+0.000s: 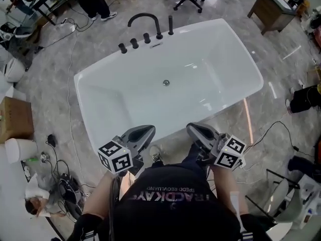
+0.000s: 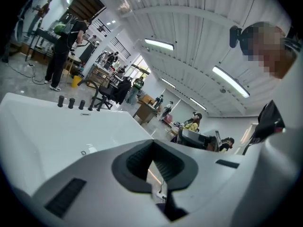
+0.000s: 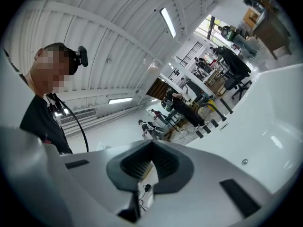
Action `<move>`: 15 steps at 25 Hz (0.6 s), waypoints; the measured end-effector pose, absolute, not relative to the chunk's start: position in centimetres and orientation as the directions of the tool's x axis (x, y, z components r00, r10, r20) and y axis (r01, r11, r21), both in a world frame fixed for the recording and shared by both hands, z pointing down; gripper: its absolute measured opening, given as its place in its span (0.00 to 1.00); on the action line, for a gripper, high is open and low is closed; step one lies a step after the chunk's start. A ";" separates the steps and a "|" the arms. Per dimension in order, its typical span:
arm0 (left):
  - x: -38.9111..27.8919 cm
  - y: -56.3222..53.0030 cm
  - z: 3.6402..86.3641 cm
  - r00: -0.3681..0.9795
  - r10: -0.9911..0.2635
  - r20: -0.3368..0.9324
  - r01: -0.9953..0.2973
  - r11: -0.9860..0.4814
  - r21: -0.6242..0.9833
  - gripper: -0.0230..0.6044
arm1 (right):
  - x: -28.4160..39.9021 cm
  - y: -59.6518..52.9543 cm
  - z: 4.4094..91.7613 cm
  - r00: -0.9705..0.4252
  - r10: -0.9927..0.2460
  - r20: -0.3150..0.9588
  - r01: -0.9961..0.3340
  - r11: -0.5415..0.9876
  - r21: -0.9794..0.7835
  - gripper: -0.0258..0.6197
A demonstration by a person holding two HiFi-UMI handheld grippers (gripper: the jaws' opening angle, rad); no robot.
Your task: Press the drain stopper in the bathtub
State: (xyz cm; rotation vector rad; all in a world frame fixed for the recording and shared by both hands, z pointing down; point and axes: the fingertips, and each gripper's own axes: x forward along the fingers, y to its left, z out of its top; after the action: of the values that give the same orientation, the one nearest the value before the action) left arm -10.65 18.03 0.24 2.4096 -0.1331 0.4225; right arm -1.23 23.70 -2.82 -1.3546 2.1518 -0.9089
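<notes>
- Our left hand-held gripper (image 1: pixel 144 132), a grey shell with a marker cube at its back, has its ribbed jaws closed tip to tip. Nothing is held between them.
- Our right hand-held gripper (image 1: pixel 196 130) is the same: jaws together and empty.
- Both are held close to the body on the near side of the tub, touching nothing. Both gripper views take in a good deal of ceiling, so we judge the jaws point over the tub rather than down into it.
- The white rectangular acrylic bathtub (image 1: pixel 210 64) lies straight ahead, its long axis running across us from left to right with a slight slant.
- The small round metal drain stopper (image 1: pixel 166 83) sits in the middle of the tub floor, ahead of and below both grippers and roughly between their lines.
- In the left gripper view the stopper (image 2: pixel 84 152) falls left of the jaw tips. In the right gripper view the stopper (image 3: pixel 245 162) falls right of them.
- Neither gripper is much closer. The left looks slightly nearer in the head view.
- The stopper faces upward, so we expect the press to need a reach forward over the near rim, then straight down.
</notes>
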 end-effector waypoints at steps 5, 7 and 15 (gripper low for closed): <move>-5.3 16.9 0.7 0.922 -0.167 0.350 -0.355 -0.730 0.585 0.05 | 5.3 21.3 -1.7 -0.576 -0.817 -0.026 -0.552 0.412 -0.725 0.06; -3.0 16.6 0.7 0.910 -0.223 0.349 -0.398 -0.702 0.590 0.05 | 7.8 20.2 -1.3 -0.635 -0.772 -0.016 -0.531 0.451 -0.718 0.06; 0.6 14.3 0.7 0.832 -0.403 0.382 -0.555 -0.590 0.586 0.05 | 14.1 14.5 0.3 -0.773 -0.633 0.045 -0.470 0.523 -0.711 0.06</move>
State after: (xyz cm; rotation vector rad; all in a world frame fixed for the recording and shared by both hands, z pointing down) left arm 0.60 14.33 0.73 2.2798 -0.6961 0.2700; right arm 14.07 14.51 0.30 -0.9360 2.5447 -1.0875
